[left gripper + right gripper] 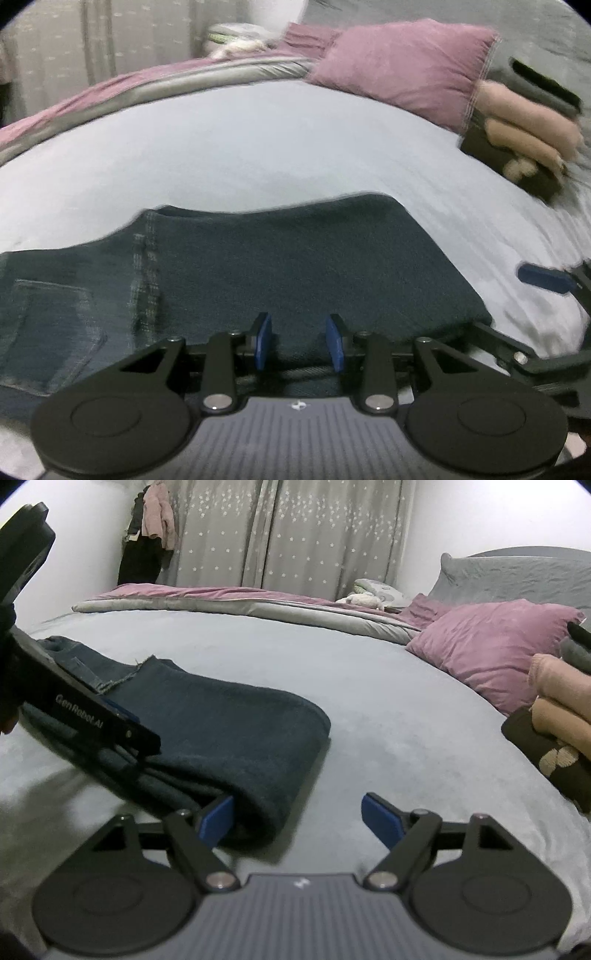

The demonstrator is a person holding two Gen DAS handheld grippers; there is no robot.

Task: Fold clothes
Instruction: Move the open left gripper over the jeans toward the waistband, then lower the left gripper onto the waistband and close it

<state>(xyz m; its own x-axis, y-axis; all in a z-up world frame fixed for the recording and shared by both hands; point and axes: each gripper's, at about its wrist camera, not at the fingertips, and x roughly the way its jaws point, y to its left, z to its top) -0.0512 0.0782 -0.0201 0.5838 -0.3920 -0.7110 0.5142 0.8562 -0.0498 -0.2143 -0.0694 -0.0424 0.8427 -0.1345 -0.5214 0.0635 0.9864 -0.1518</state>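
Note:
Dark blue jeans [288,258] lie folded on the pale grey bed sheet [240,147]. In the left wrist view my left gripper [300,341] sits at their near edge, its blue pads close together with a thick fold of denim between them. The right wrist view shows the jeans [229,723] as a rolled-over fold, with the left gripper [136,738] coming in from the left onto the layers. My right gripper [299,823] stands wide open at the fold's right end: its left pad [218,821] touches the denim, its right pad is over bare sheet. One blue pad of the right gripper [543,280] shows at the right edge of the left view.
A purple pillow [491,650] and a stack of folded pink, tan and dark clothes [554,716] lie to the right. A grey pillow [517,579] and a purple-grey duvet [240,598] lie at the far side before starred curtains [295,535]. Garments [151,528] hang in the far corner.

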